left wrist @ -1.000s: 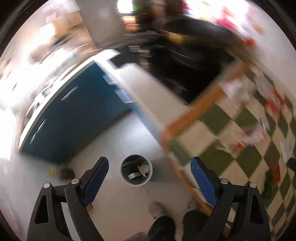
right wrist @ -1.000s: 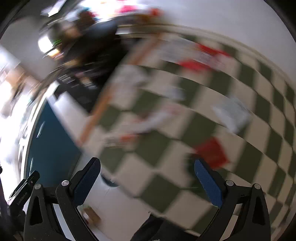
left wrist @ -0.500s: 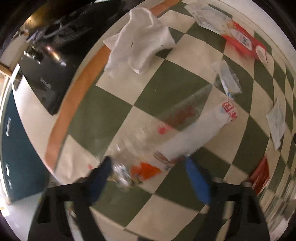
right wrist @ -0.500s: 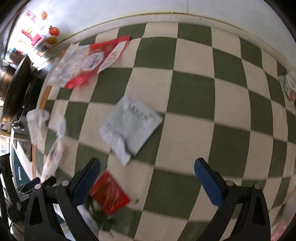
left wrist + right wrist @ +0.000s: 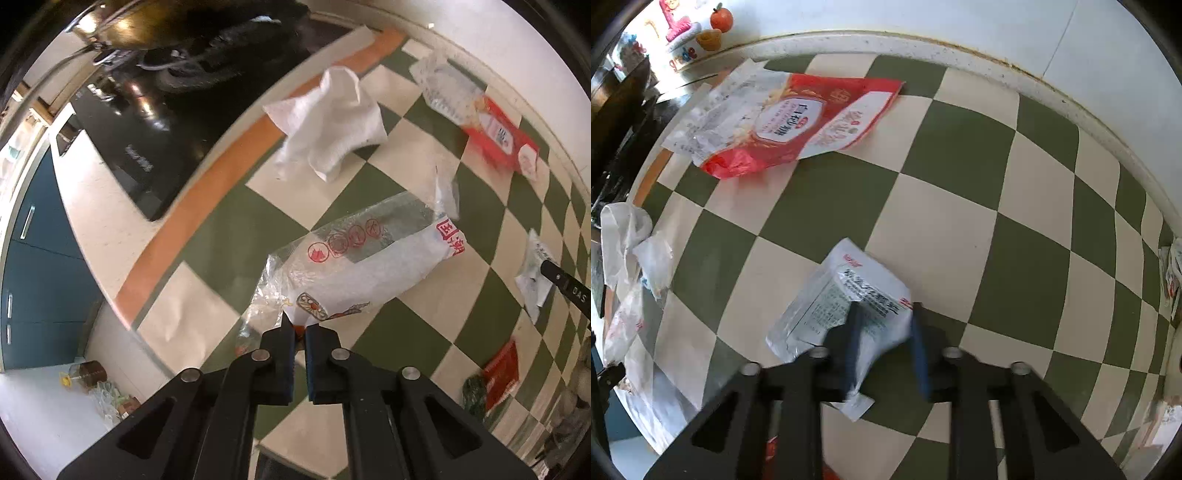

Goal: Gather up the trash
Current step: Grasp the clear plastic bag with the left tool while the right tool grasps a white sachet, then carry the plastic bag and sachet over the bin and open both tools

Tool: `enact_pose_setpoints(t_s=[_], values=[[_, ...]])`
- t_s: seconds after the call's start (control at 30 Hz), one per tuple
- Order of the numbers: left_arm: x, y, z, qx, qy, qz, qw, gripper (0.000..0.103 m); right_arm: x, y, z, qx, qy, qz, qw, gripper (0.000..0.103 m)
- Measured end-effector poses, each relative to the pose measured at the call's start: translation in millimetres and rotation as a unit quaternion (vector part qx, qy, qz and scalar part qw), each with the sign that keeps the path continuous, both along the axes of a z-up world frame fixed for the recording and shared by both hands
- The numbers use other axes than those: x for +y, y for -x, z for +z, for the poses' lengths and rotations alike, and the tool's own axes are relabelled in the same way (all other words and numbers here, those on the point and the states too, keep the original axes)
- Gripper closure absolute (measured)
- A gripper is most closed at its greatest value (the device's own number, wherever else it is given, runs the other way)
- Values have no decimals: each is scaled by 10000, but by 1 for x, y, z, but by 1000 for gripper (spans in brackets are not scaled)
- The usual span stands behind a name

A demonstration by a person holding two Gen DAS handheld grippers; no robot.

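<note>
Left gripper (image 5: 300, 329) clenched on one clear bag (image 5: 364, 266); right gripper (image 5: 884, 325) straddles one white packet (image 5: 846, 302), jaws blurred, grip unclear; one tissue (image 5: 328, 122).

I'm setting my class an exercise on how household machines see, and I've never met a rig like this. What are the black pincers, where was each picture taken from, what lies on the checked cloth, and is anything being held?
No robot here: a person holds a black two-finger gripper in each hand, each with a wide-angle camera looking along its fingers. In the left view, the left gripper is shut on the clear and white printed plastic bag. Beyond it lies a crumpled white paper towel.

In the right view, the right gripper, blurred by motion, straddles a silvery-white printed packet; its jaws stand partly open. Farther off lies a red and white food wrapper on the green and cream checked tablecloth.
</note>
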State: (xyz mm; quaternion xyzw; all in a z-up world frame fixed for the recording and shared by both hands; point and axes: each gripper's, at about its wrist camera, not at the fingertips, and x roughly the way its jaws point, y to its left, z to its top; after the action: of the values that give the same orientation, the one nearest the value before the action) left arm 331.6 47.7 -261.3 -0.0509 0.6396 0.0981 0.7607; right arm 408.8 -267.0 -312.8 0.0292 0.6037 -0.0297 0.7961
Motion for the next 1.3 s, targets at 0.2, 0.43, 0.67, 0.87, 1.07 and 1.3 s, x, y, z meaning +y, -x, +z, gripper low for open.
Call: enact_pose_setpoints(t_s=[0.2,0.43,0.67,0.87,1.07,1.3], values=[[10,26,30,-291,215,249,9990,101,1,15,36,-296,-511,23,9983,97],[61,71,59,-672,283,713,9948,101,50,38,96,-685,-984,505,9915,99],[135,119,81,-978,262,1418,9847,101,142,69,140,-805,-1593,1292,9754,99],[212,187,69,-873,205,2237,9705,101,265,110,134,-505,-1968,2331,9510,99],[294,262,1,-336,204,3071,9509,101,393,166,62,117,-2058,3154,9263,99],[367,310,-170,503,590,3606,9295,101,497,217,-95,821,-1635,3544,9170,99]])
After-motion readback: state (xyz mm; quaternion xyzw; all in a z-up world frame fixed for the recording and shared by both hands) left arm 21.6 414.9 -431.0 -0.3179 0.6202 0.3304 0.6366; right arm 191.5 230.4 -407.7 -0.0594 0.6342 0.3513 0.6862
